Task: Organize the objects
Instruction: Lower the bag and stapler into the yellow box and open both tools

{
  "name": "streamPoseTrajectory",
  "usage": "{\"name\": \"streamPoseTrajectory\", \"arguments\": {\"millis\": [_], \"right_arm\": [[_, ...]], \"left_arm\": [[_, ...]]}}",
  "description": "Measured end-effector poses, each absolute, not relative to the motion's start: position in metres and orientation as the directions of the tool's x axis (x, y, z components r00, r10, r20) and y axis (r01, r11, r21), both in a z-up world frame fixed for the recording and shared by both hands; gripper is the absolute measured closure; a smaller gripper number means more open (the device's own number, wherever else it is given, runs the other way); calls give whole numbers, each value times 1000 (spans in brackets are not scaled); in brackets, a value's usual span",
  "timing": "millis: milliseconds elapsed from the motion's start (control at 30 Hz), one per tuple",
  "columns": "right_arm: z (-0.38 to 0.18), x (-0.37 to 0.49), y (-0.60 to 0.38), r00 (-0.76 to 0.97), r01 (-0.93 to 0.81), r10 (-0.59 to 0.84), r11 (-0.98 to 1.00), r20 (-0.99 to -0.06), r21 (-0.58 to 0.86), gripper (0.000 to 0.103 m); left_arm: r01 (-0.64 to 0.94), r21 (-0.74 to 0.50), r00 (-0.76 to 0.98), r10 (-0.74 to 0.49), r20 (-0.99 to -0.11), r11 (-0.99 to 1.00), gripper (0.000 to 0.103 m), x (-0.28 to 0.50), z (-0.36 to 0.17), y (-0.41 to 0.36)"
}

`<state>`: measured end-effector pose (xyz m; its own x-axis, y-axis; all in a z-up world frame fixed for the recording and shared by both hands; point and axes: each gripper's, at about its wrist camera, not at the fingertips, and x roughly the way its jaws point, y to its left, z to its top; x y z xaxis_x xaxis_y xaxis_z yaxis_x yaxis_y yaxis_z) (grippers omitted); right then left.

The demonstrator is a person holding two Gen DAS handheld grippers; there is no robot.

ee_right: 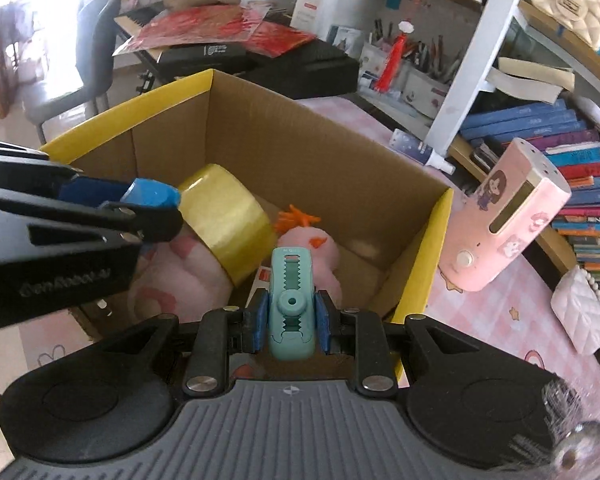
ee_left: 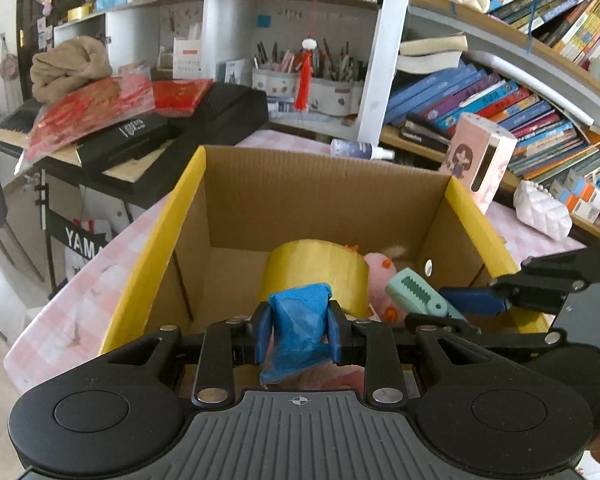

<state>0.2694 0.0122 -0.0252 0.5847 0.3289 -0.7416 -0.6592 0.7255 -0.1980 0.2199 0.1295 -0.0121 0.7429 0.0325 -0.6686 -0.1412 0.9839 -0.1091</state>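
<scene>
Box [ee_left: 316, 196] lies directly below both our grippers. Left fingers [ee_left: 260, 334] are clenched on a blue packet [ee_left: 300, 320], right fingers [ee_right: 262, 322] on a teal clip [ee_right: 292, 304], its long axis pointing into the box.

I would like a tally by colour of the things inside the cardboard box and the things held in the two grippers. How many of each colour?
Yellow: 1, the wide roll of yellow tape.
Pink: 1, the pink plush toy.
Blue: 1, the crumpled blue packet in the left gripper.
Mint green: 1, the mint-green plastic clip in the right gripper.
Total: 4
</scene>
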Motion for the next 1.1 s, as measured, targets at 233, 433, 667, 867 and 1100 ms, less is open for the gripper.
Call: {"name": "streamPoseTrajectory", "arguments": {"millis": [233, 433, 667, 867, 1100], "right_arm": [[-29, 271, 18, 565, -697, 340, 684, -752, -215, 80], [-32, 276, 22, 544, -708, 338, 677, -768, -203, 80], [-32, 277, 23, 544, -701, 334, 685, -770, -198, 80], [-24, 267, 16, 560, -683, 348, 708, -752, -180, 76], [-7, 244, -2, 634, -601, 339, 782, -695, -167, 70]], "left_arm": [[-136, -106, 739, 30, -673, 985, 76, 224, -16, 128], [-130, -95, 744, 33, -668, 987, 76, 225, -18, 125], [-123, -95, 750, 30, -661, 988, 75, 222, -14, 124], [-119, -92, 776, 35, -630, 989, 66, 209, -4, 123], [-140, -109, 830, 57, -555, 984, 42, 180, 14, 123]]}}
